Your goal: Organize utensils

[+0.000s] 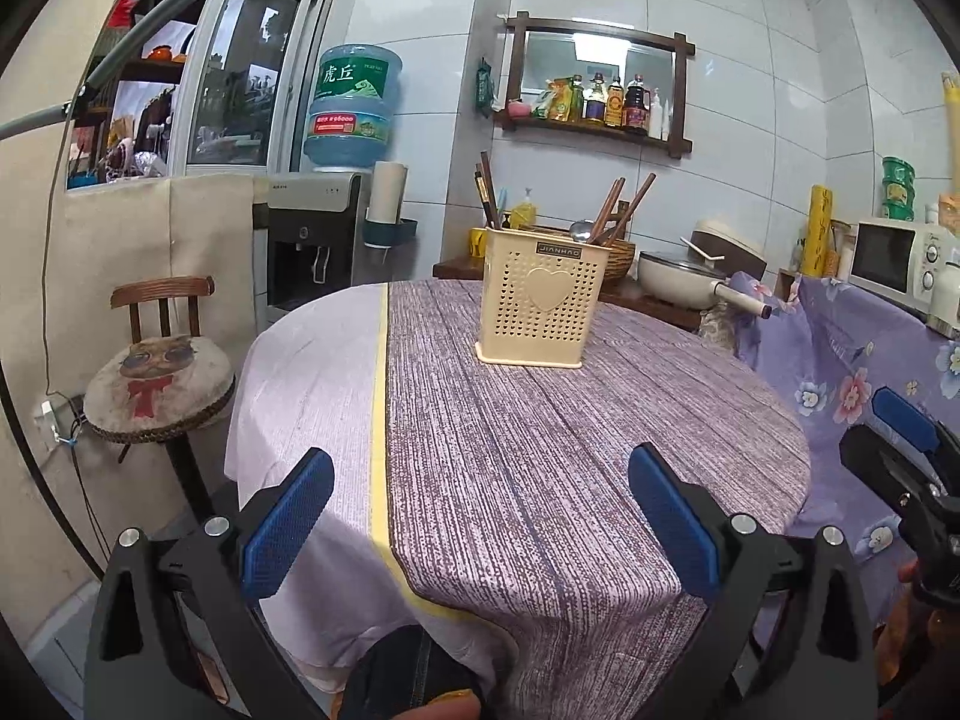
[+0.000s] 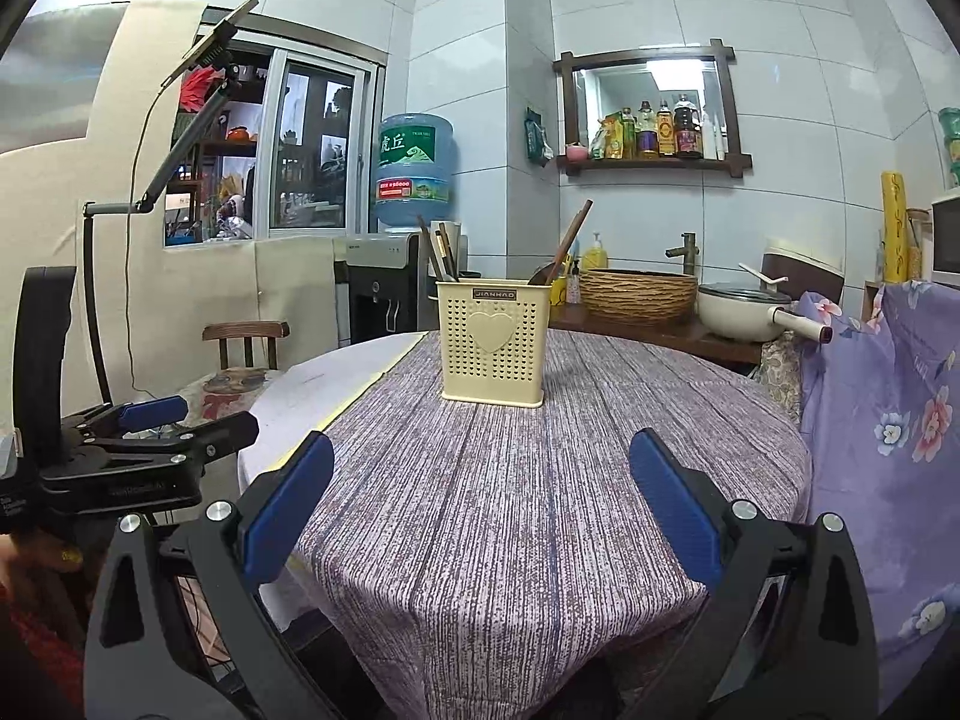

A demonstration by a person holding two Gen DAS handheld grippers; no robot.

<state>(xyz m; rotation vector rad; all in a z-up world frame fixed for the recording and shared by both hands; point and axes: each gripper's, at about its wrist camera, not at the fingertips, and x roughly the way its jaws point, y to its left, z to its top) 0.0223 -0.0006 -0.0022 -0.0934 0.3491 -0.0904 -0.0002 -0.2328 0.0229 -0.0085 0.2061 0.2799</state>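
Note:
A cream perforated utensil holder (image 1: 537,311) with a heart on its front stands upright on the far part of the round table (image 1: 540,450). Brown chopsticks (image 1: 621,207) and a metal spoon (image 1: 581,231) stick out of it. It also shows in the right wrist view (image 2: 493,348). My left gripper (image 1: 480,516) is open and empty, near the table's front edge. My right gripper (image 2: 480,498) is open and empty at the same near edge. Each gripper shows at the side of the other's view: the right one (image 1: 906,456), the left one (image 2: 156,426).
A wooden chair with a cushion (image 1: 159,384) stands left of the table. A water dispenser (image 1: 312,240) is behind it. A counter at the back right holds a woven basket (image 2: 639,294), a pan (image 1: 684,285) and a microwave (image 1: 894,258). A floral cloth (image 2: 888,420) hangs at the right.

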